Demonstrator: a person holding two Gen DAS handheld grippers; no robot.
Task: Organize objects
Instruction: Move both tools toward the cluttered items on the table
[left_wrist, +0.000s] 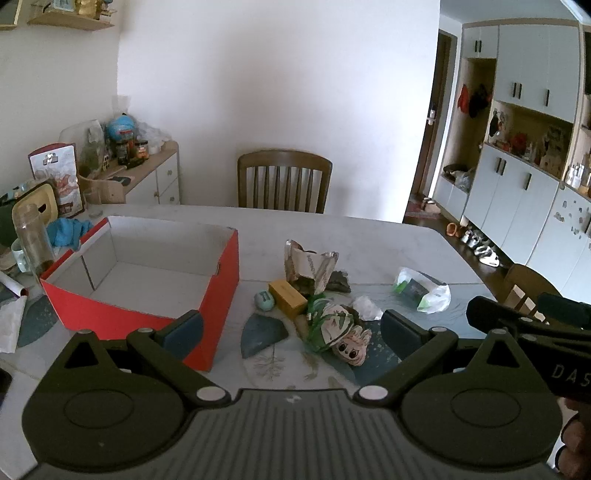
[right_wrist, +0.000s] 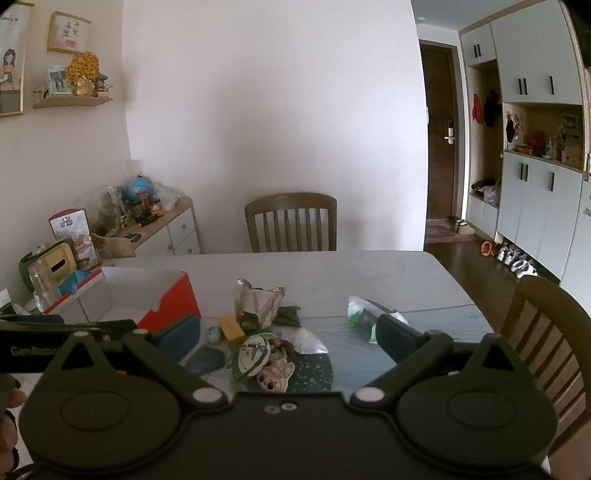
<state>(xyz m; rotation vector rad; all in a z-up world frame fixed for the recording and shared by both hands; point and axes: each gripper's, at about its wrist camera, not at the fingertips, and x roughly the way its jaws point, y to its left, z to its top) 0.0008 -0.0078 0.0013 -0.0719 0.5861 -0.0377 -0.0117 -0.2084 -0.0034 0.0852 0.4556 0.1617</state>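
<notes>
left wrist view: the left gripper (left_wrist: 291, 328) is held spread wide over the table (left_wrist: 369, 236), nothing gripped. the red box (left_wrist: 155, 306) is seen empty just off its left finger. a small pile is parked beside the box: yellow box (left_wrist: 287, 297), teal egg (left_wrist: 264, 300), torn paper bag (left_wrist: 310, 267), plush doll (left_wrist: 349, 345). a plastic bag (left_wrist: 424, 290) is set apart further right. in the right wrist view the right gripper (right_wrist: 288, 334) is spread wide too, empty, with the pile framed between its fingers.

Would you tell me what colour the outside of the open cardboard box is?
The open cardboard box is red outside, white inside; clearest in the left wrist view.
</notes>
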